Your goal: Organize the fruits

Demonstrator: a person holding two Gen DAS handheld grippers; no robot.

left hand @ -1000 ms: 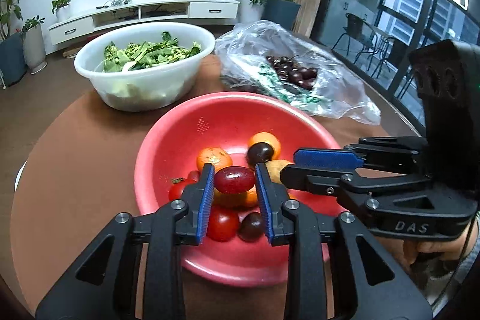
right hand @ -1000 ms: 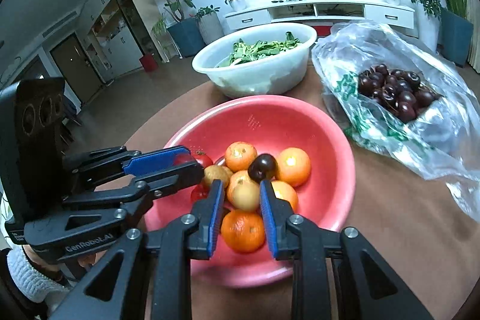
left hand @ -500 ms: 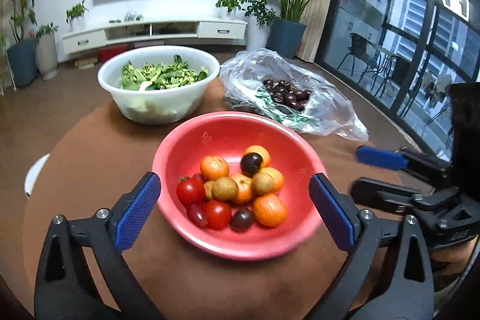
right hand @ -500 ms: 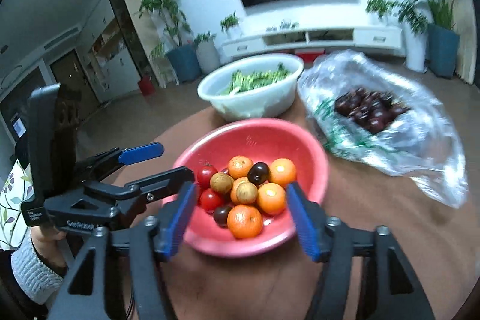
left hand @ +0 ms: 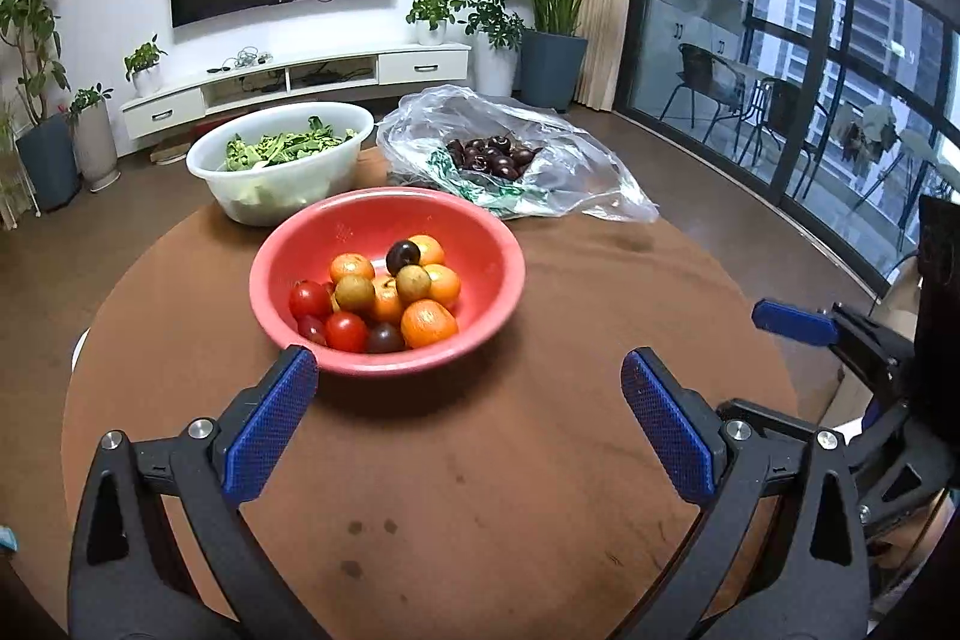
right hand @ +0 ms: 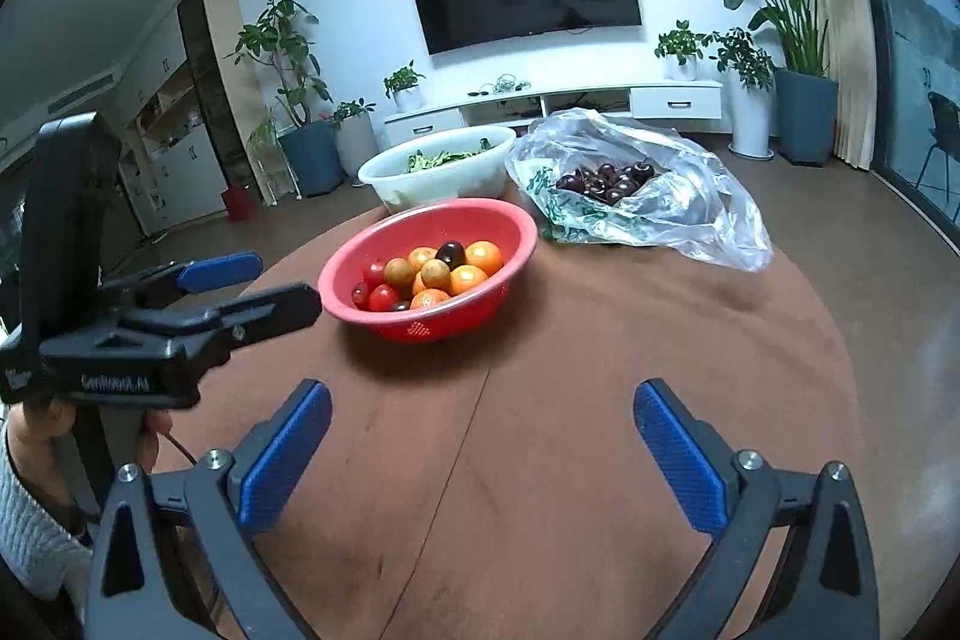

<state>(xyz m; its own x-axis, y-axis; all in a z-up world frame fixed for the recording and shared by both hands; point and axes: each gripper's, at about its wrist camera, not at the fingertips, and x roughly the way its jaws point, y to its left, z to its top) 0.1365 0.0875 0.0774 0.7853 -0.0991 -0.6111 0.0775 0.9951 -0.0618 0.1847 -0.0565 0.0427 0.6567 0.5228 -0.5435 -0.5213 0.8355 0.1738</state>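
Note:
A red bowl (left hand: 480,244) (right hand: 432,328) stands on the round brown table (left hand: 480,490). In it lie oranges (left hand: 427,322), red tomatoes (left hand: 309,298), brownish round fruits (left hand: 354,292) and dark plums (left hand: 402,253). My left gripper (left hand: 468,364) hangs open just short of the bowl's near rim, with nothing in it. My right gripper (right hand: 483,394) is farther back over bare table. Its jaws are opening and nothing is between them. Each view shows the other gripper's fingers (left hand: 786,322) (right hand: 222,274) at its side edge.
A clear plastic bag (left hand: 600,184) (right hand: 690,214) holding dark cherries (left hand: 492,157) lies behind the bowl to the right. A white bowl (left hand: 270,202) (right hand: 438,181) of green leaves stands behind it to the left. A hand in a grey sleeve (right hand: 36,520) holds the left gripper.
The left gripper let go of a dark red tomato over the bowl and opened wide. The right gripper opened from shut. Both drew back from the bowl towards the table's near side.

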